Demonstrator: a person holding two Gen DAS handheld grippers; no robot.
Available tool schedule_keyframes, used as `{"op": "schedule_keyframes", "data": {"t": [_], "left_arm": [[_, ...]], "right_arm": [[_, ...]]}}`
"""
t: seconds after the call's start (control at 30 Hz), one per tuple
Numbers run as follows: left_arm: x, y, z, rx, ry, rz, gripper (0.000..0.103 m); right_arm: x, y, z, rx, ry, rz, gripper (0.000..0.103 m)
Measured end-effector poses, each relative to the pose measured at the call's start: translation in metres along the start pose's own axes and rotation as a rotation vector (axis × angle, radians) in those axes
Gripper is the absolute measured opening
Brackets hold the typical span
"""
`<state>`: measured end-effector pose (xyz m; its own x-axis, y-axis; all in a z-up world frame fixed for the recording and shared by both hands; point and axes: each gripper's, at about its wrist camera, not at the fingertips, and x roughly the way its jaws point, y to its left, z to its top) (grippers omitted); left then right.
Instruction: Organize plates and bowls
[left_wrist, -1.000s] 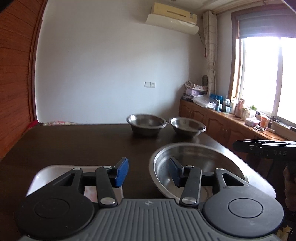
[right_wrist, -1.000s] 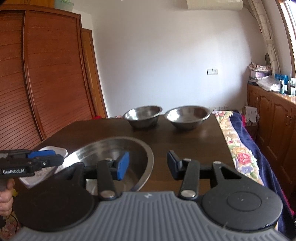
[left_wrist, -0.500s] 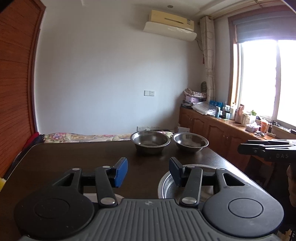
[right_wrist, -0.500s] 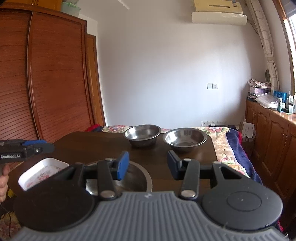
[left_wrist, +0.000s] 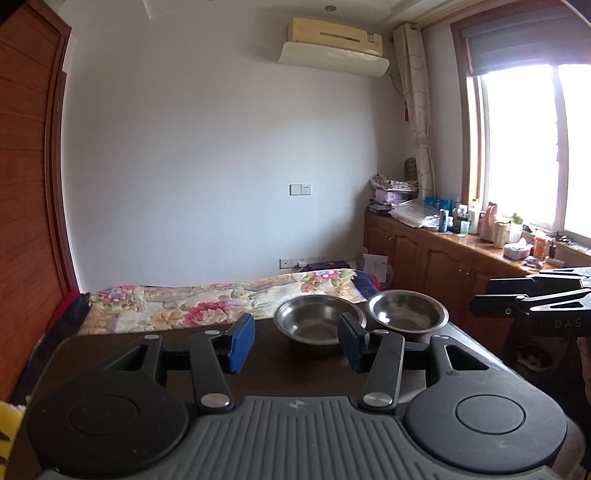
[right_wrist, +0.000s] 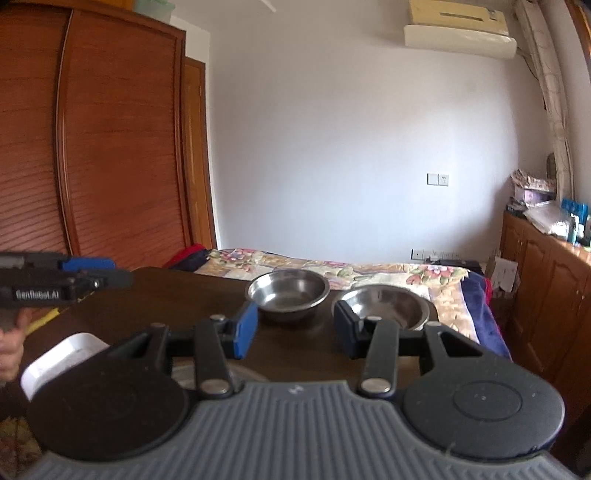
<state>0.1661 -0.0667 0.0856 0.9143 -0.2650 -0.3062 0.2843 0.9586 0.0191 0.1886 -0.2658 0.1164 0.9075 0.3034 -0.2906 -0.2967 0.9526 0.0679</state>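
Two steel bowls stand side by side at the far edge of the dark table: a left bowl and a right bowl. My left gripper is open and empty, raised above the table. My right gripper is open and empty, also raised. A white rectangular plate lies at the near left in the right wrist view. A sliver of the large steel bowl shows behind the right gripper's body; the rest is hidden.
A bed with a floral cover lies beyond the table. Wooden cabinets with clutter run along the right wall under the window. A wooden wardrobe stands on the left. The other gripper shows at each view's edge.
Both grippers have tilted up and risen, so the large near bowl and white plate dropped mostly out of view. Both stay open and empty.
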Motion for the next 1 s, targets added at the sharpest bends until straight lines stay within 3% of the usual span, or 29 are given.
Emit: {"op": "schedule_keyframes", "data": {"t": [0.33, 0.8, 1.0], "left_arm": [[0.054, 0.014, 0.018, 0.026, 0.043, 0.014, 0.095], [0.137, 0.023, 0.017, 0.049, 0.165, 0.011, 0.094], [0.163, 0.027, 0.013, 0.036, 0.238, -0.021, 0.082]], "right_arm": [[0.055, -0.006, 0.022, -0.044, 0.066, 0.028, 0.048], [0.14, -0.025, 0.027, -0.075, 0.201, 0.057, 0.048], [0.167, -0.024, 0.028, -0.076, 0.246, 0.081, 0.048]]}}
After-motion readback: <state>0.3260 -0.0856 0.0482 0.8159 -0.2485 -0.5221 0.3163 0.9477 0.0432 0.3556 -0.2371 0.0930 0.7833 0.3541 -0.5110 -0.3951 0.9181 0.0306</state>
